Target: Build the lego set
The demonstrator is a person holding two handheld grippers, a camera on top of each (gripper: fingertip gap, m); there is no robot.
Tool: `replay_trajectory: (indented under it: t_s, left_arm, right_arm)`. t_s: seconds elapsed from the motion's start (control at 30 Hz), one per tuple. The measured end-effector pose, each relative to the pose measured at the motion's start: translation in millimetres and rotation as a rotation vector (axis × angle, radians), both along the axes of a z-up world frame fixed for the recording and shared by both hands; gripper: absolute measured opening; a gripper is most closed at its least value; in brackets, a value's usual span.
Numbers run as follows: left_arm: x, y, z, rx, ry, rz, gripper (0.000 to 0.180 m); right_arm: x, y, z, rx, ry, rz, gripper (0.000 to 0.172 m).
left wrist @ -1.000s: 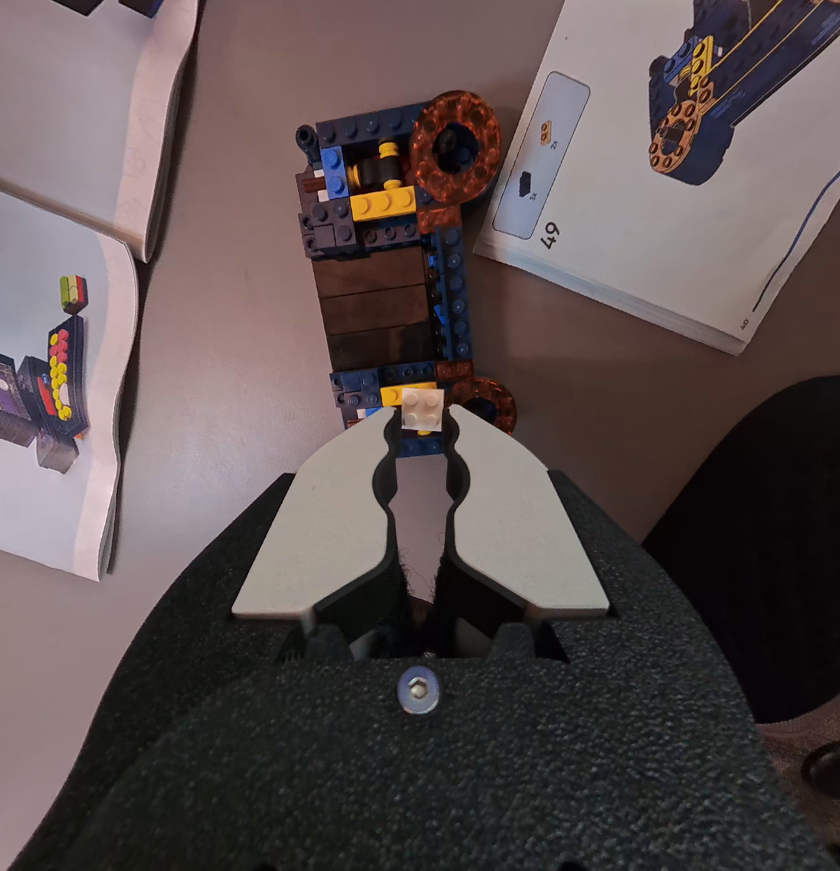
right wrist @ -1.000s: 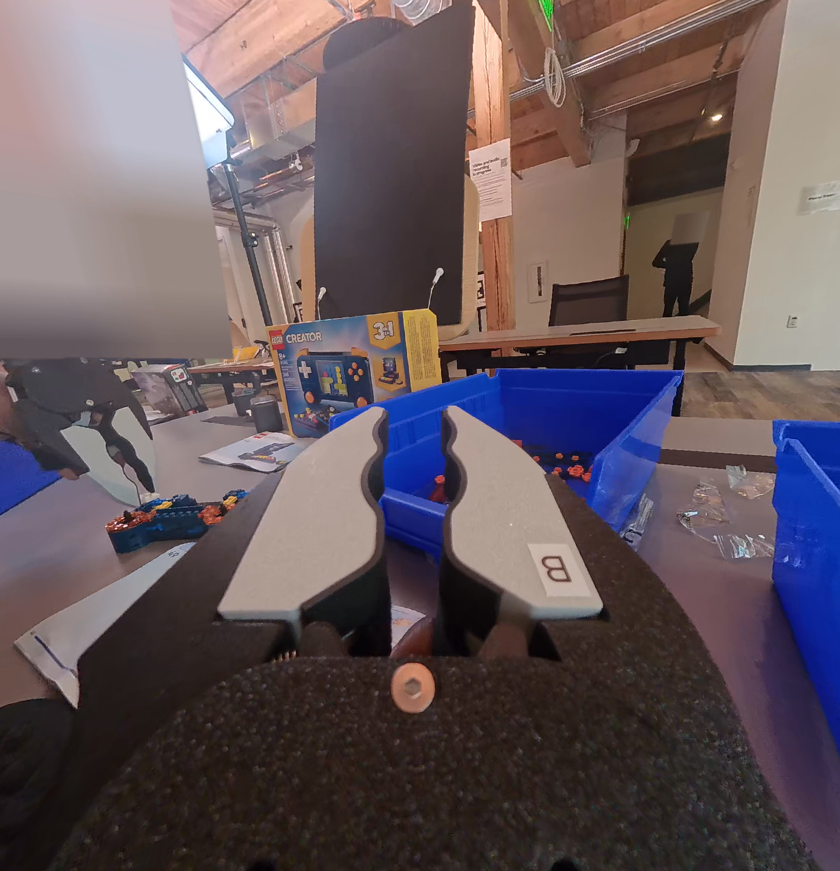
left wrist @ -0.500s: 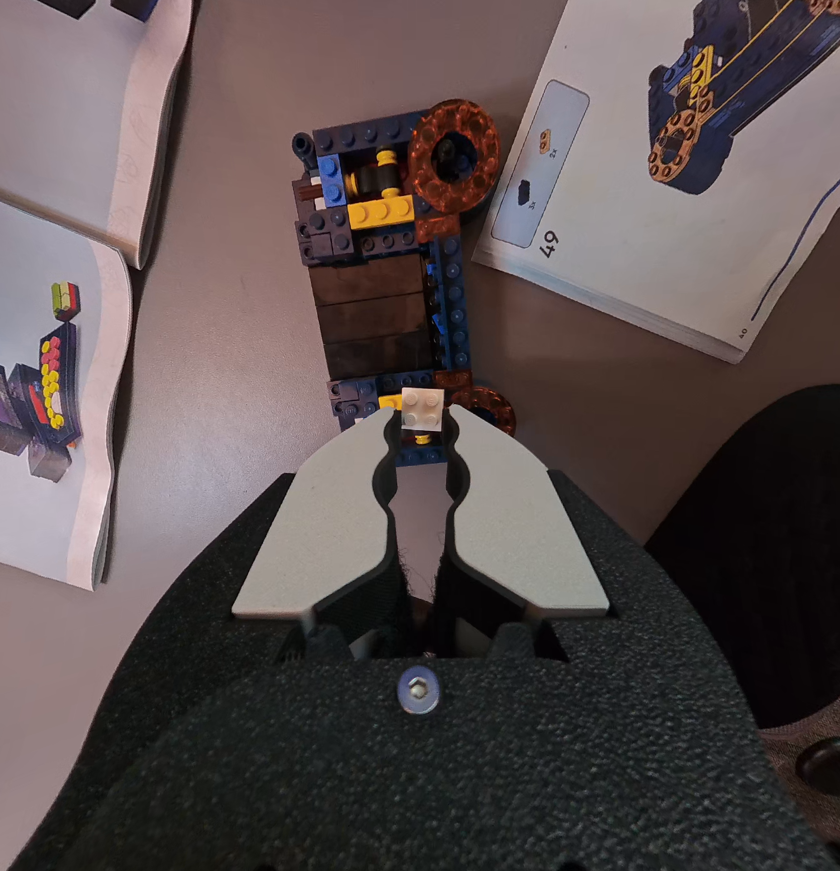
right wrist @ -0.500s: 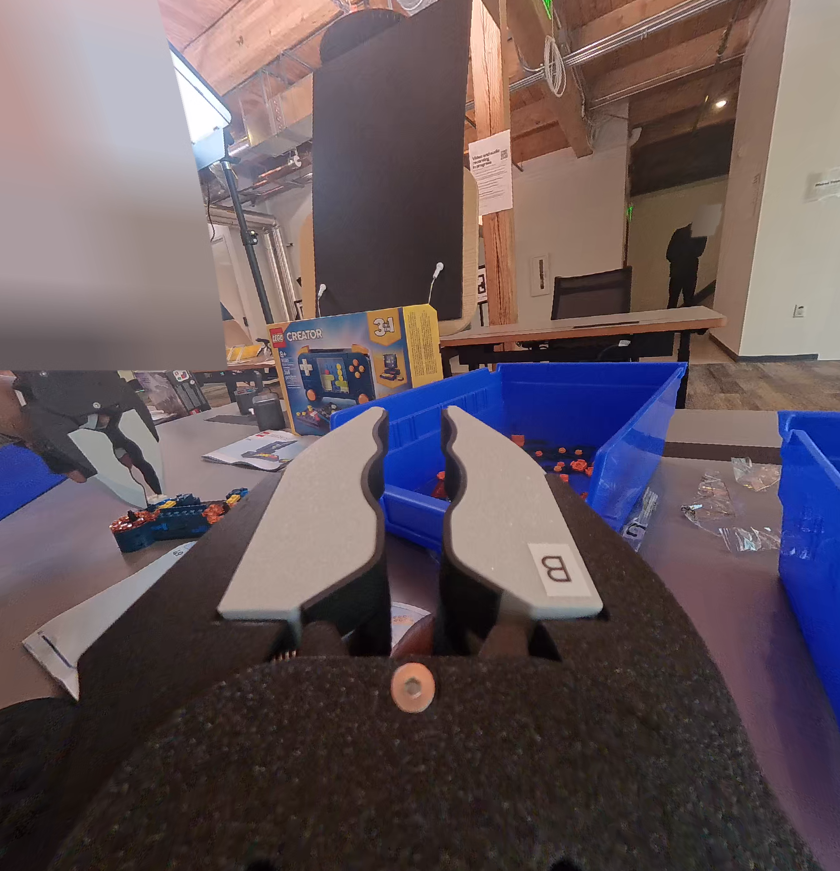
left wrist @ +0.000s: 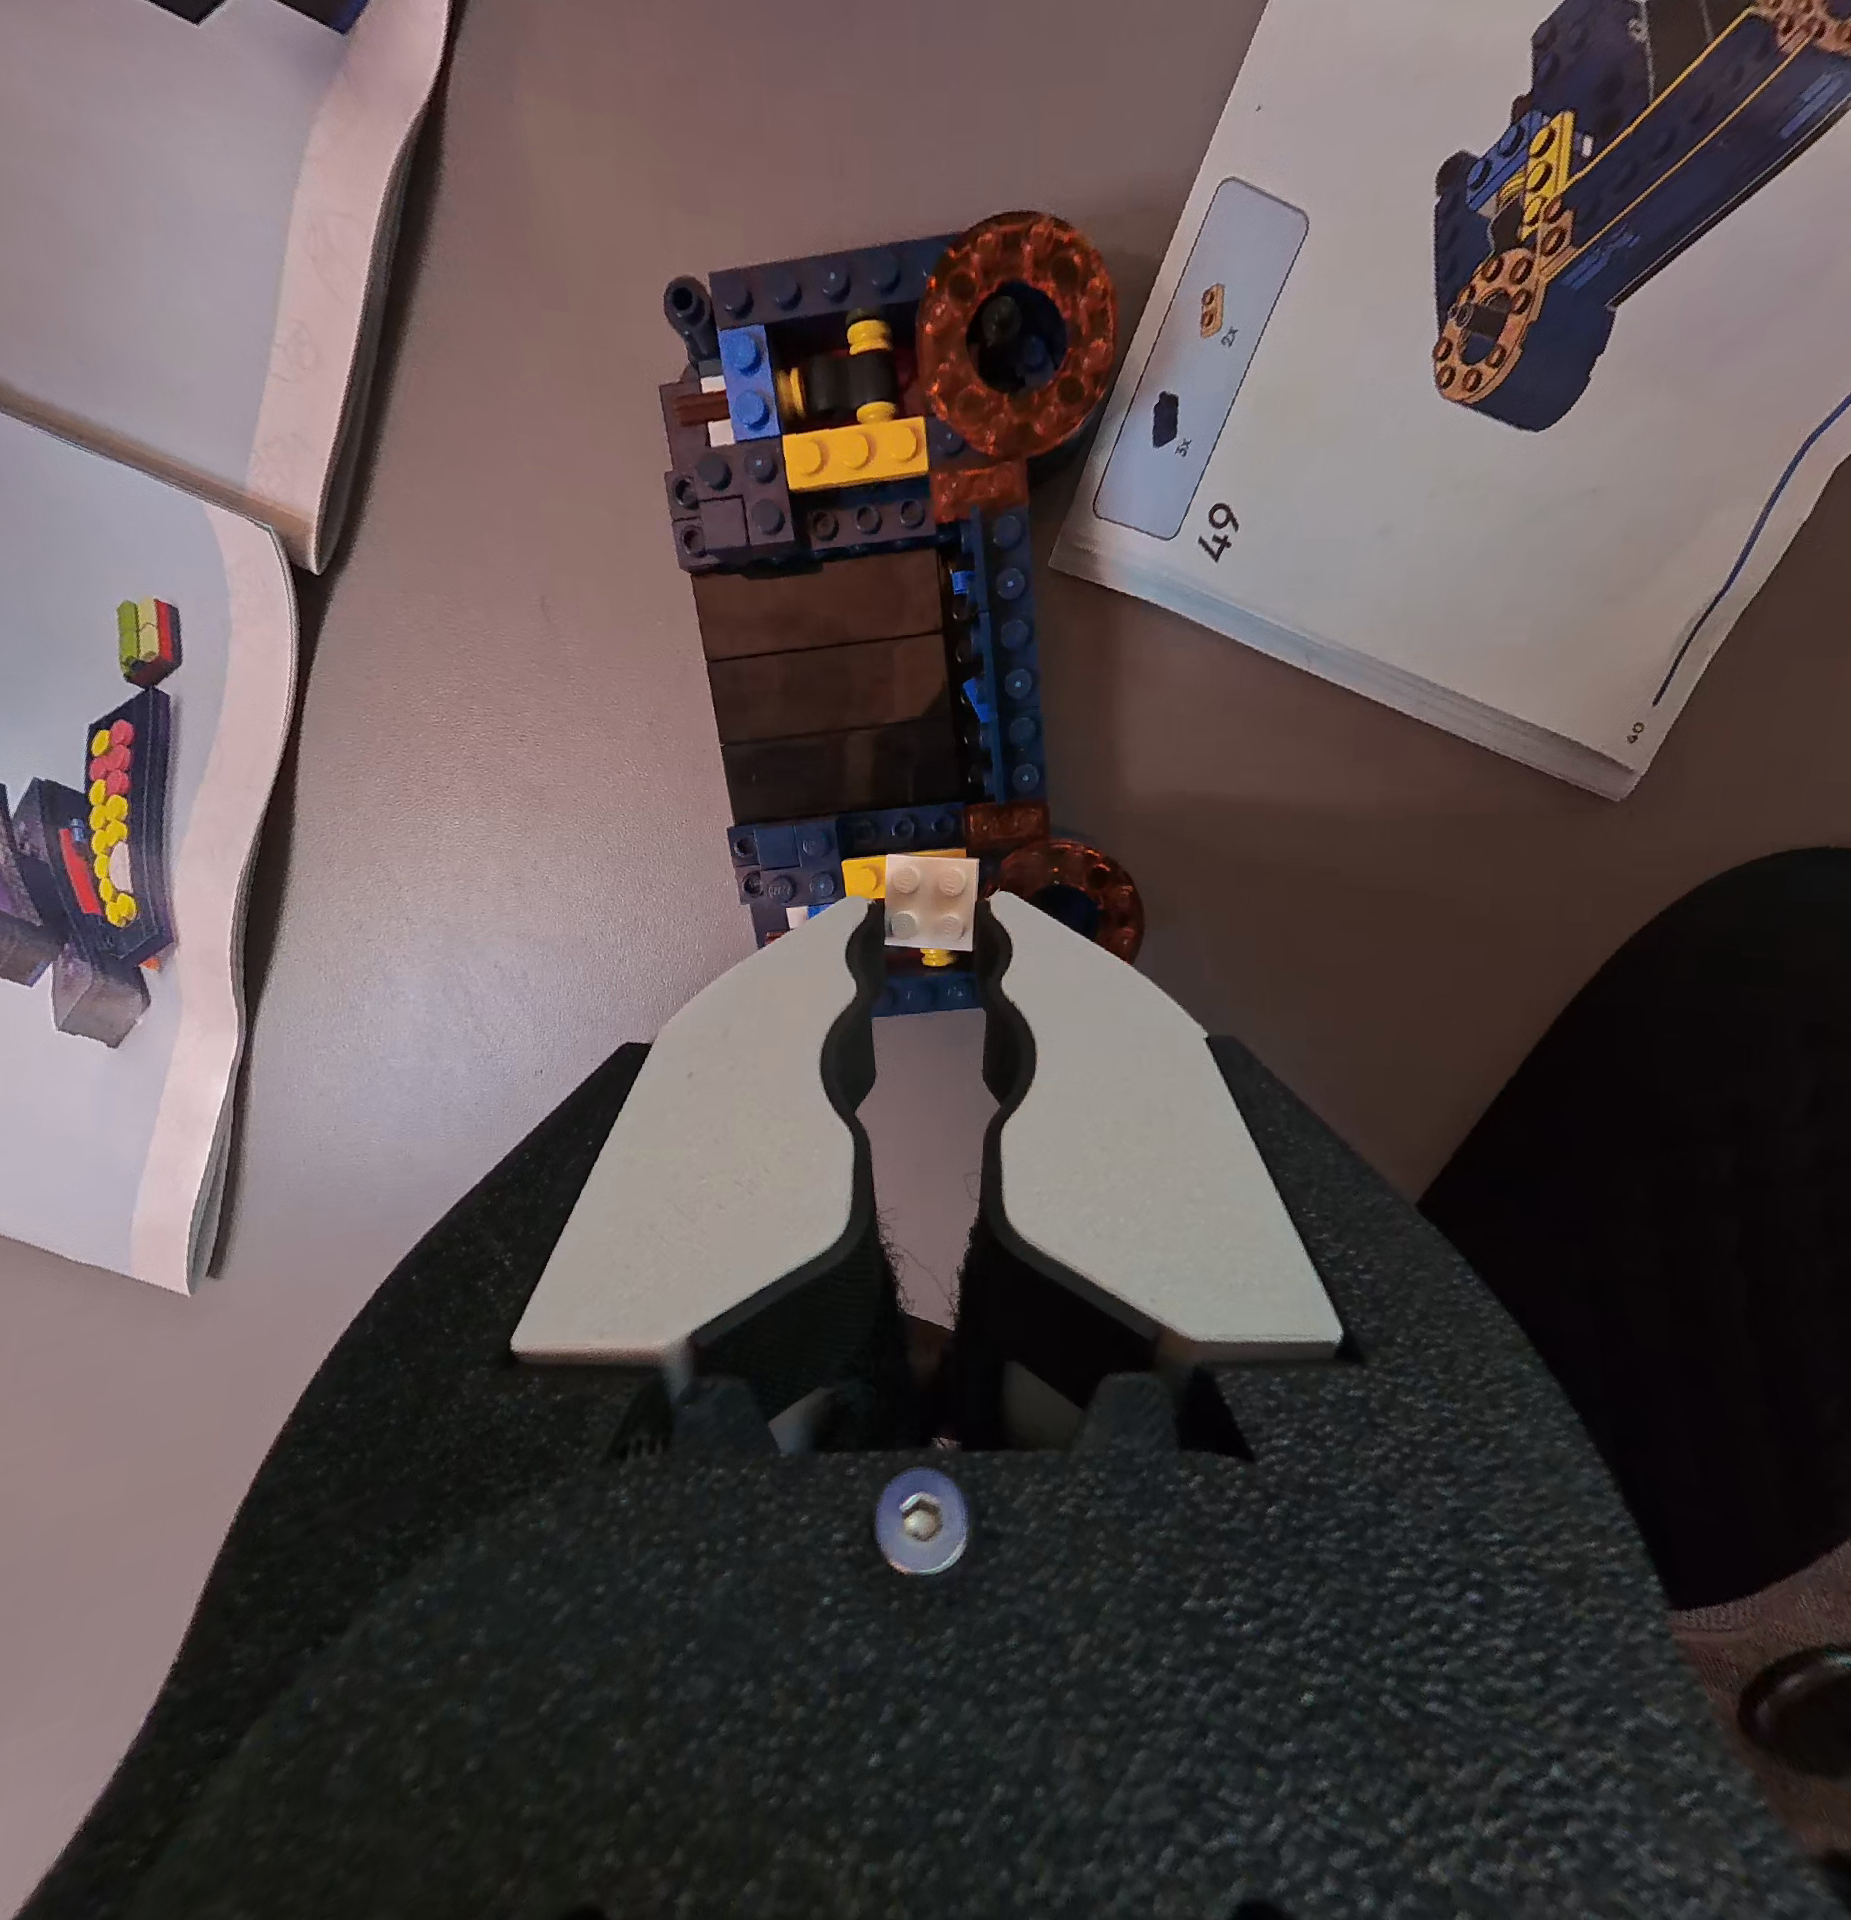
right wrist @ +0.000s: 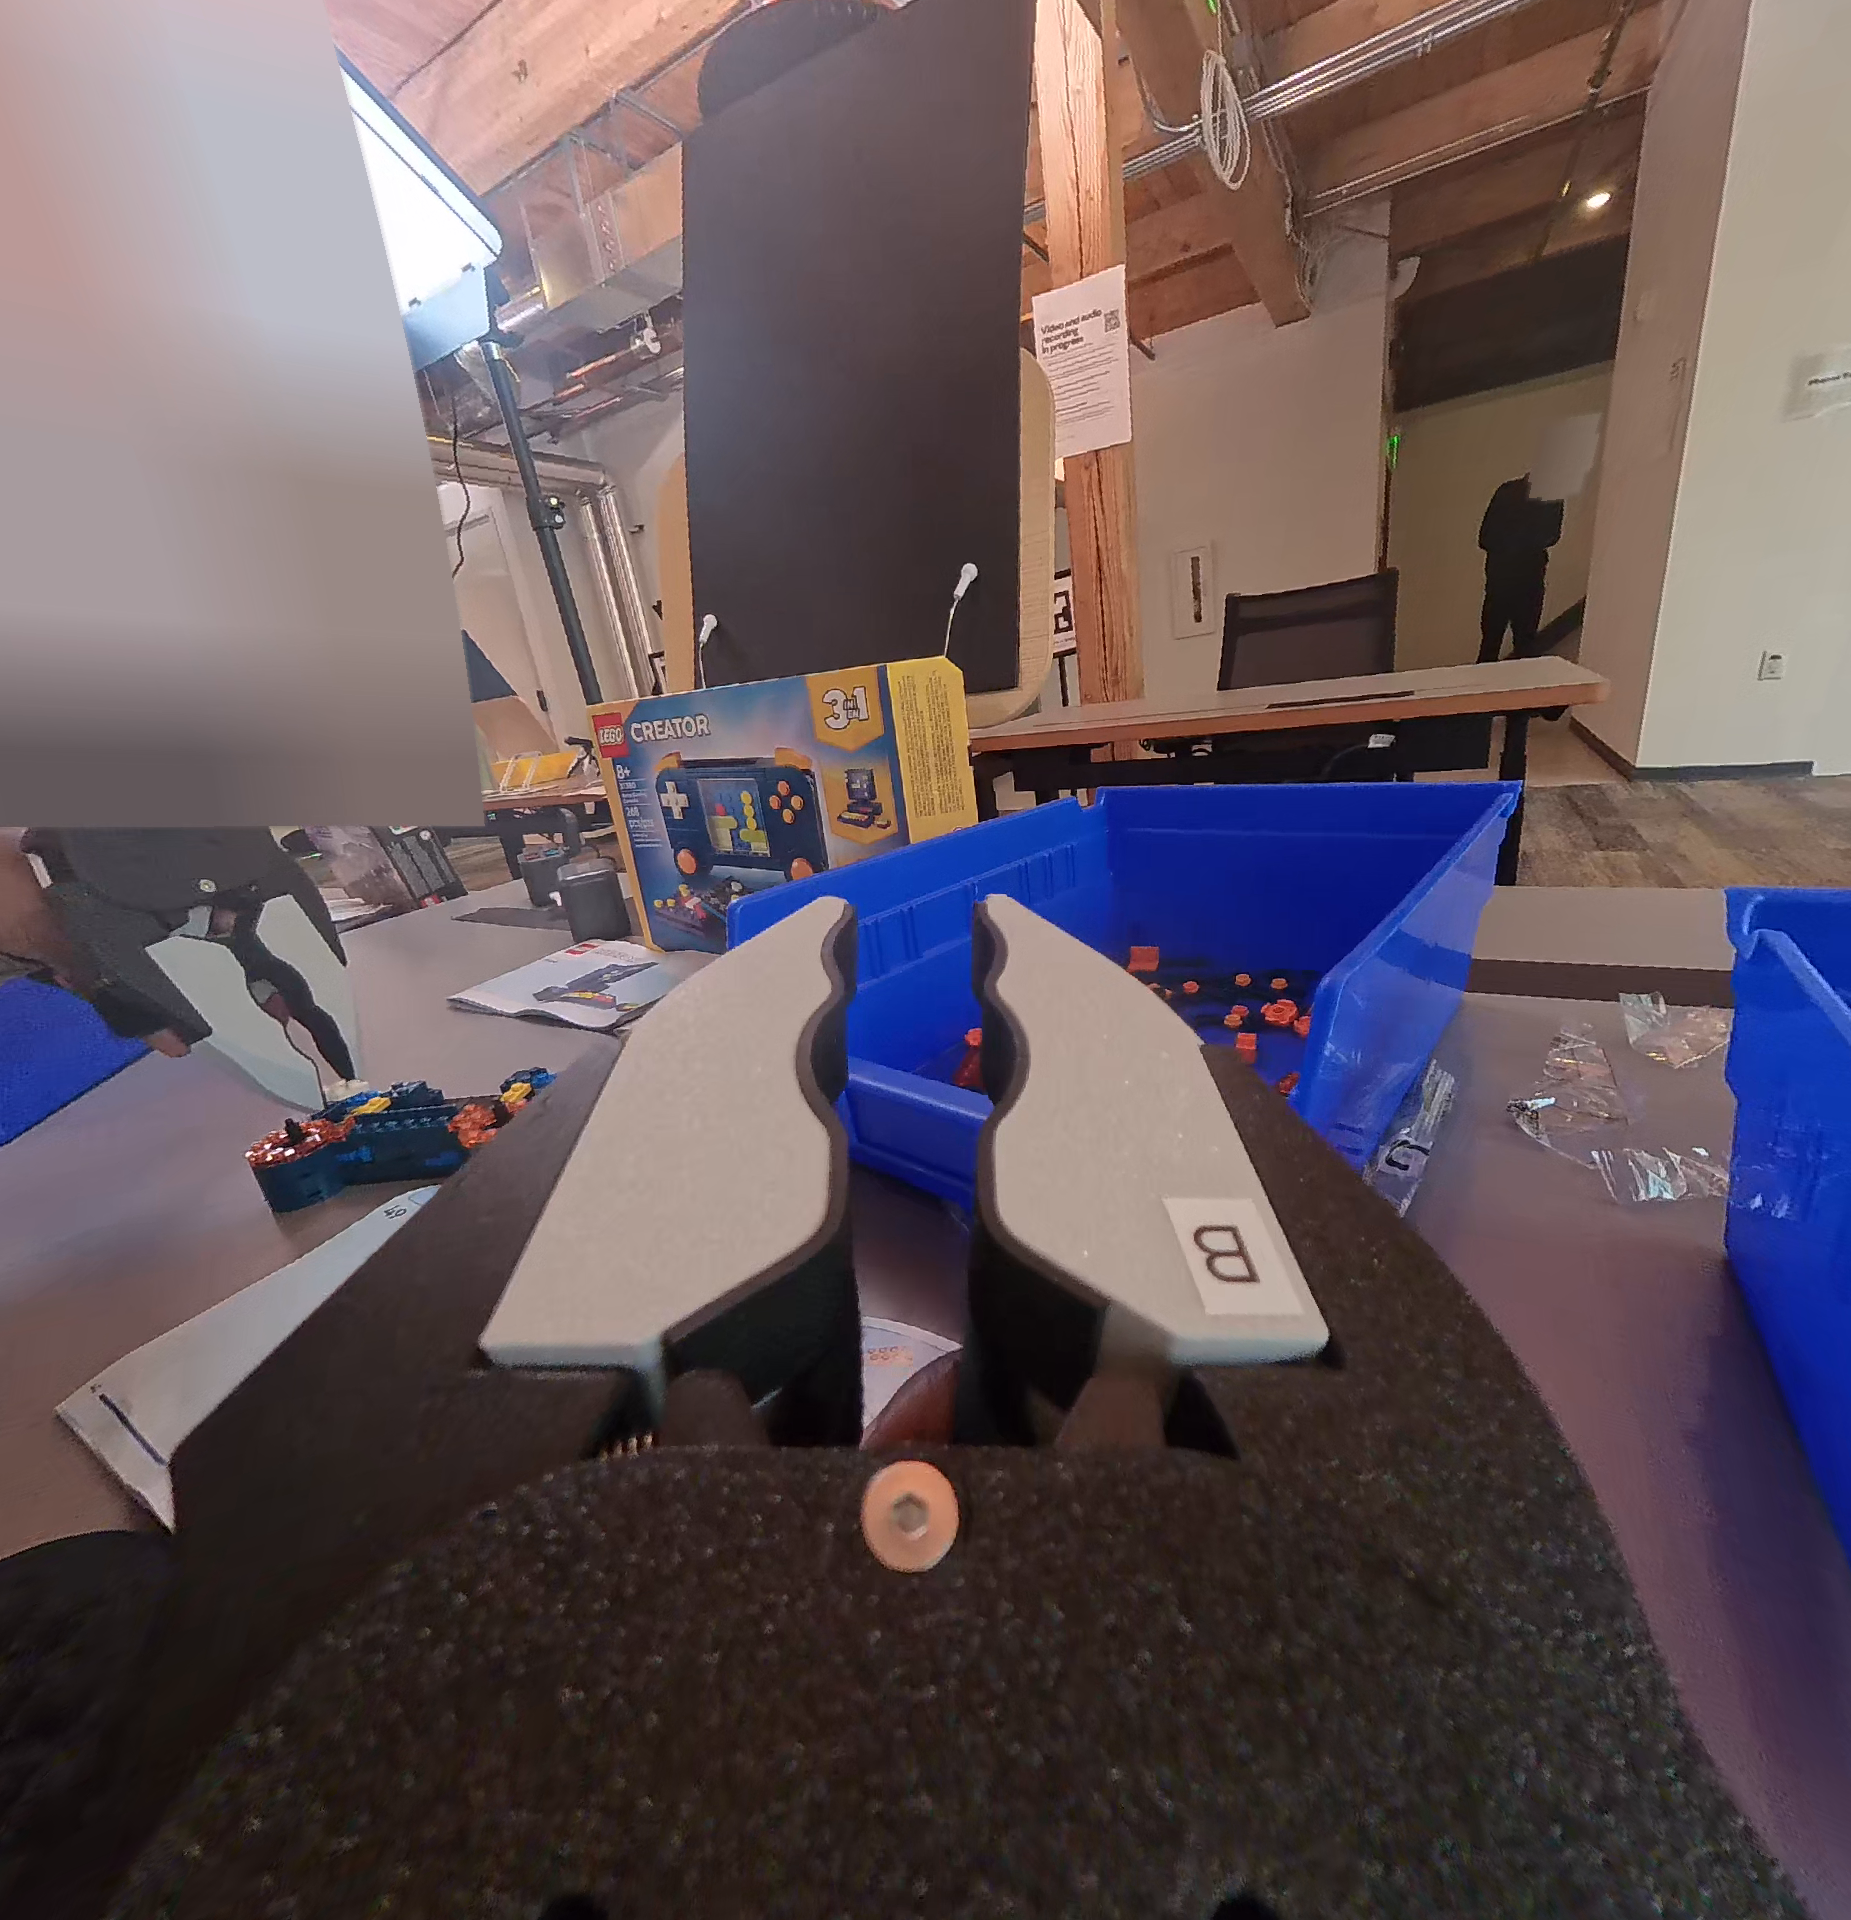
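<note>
Unmoved, left claw (left wrist: 929,920) seemingly pinches white plate (left wrist: 931,900).

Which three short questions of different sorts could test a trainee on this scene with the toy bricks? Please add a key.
1. True or false: the left gripper grips a white square plate between its fingers.
2. What lies in the blue bin ahead of the right gripper? A) small orange and red pieces B) screws C) nothing
3. Fill in: the brick model under the left gripper lies between two open ______.

Key: 1 true; 2 A; 3 instruction booklets.
</note>
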State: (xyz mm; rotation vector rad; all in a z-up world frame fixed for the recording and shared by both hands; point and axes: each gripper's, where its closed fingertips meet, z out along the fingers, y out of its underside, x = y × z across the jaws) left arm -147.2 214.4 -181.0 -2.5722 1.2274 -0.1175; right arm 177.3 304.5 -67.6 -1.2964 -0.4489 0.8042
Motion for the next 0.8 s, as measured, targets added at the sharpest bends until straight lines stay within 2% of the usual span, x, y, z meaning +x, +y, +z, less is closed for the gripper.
replay_trajectory:
  t_s: [0.3,0.47,0.63,0.8]
  left_arm:
    - [9.3,2.3,9.9,0.047,-0.036,-0.008,0.016]
    - [64.8,-8.2,21.7,0.066,-0.162,-0.135,0.015]
    - [117.4,-21.2,-1.8,0.007,-0.175,-0.277,0.016]
    - [126.6,-24.0,-23.9,-0.032,-0.147,-0.287,0.016]
  right_arm:
    - [3.0,0.8,1.3,0.0,0.012,-0.01,0.02]
    - [0.7,0.9,-0.4,-0.01,0.007,0.001,0.02]
    - [0.3,1.1,-1.5,-0.012,-0.001,0.002,0.02]
    - [-1.0,0.9,-2.4,-0.02,0.001,0.012,0.02]
